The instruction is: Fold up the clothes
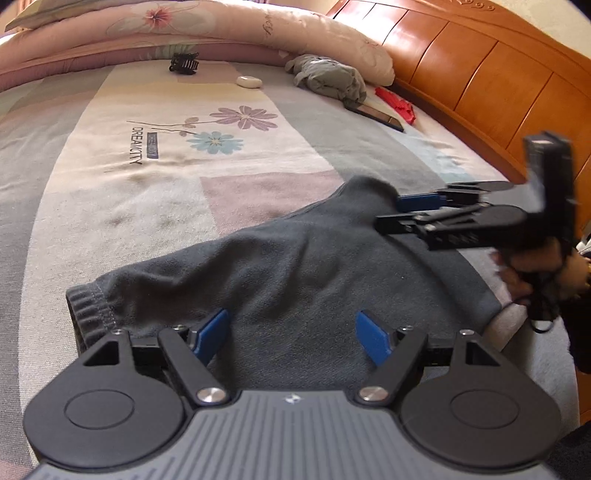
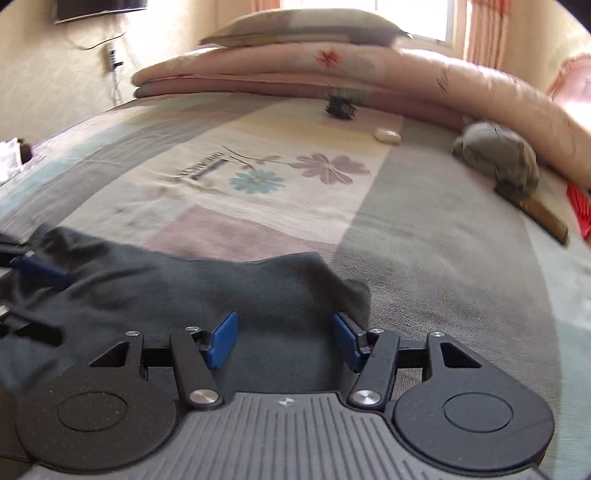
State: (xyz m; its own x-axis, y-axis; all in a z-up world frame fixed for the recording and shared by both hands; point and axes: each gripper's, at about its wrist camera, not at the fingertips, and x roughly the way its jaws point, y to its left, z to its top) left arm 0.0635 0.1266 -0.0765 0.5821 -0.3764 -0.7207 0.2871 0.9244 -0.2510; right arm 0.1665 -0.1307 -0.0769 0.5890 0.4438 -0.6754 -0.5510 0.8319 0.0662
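Right now I have the dark grey garment [image 1: 280, 273] lying on the patchwork bedspread [image 1: 110, 206], near its front edge, partly bunched rather than flat. My left gripper [image 1: 291, 338] hangs over the garment's near part with its blue pads well apart and nothing pinched between them; I judge I keep it there, beside the ribbed cuff [image 1: 88, 306], so I can pin or take that end once the other side is ready. My right gripper [image 2: 284, 341] sits at the garment's far corner, also with its jaws apart and only cloth lying beneath the gap, no fold clamped that I can see; from the left wrist view it comes in sideways over the raised hump of fabric, which suggests I am lining up to pick that corner. The garment looks like soft fleece or knit, charcoal with a bluish cast, thick enough to hold rounded creases, with stitched ribbing at one end. Further up the bed lie a black hair clip [image 1: 184, 63], a small white case [image 1: 249, 82], a crumpled grey cloth [image 1: 328, 77] and a folded quilt [image 1: 221, 29], all well apart from my work.
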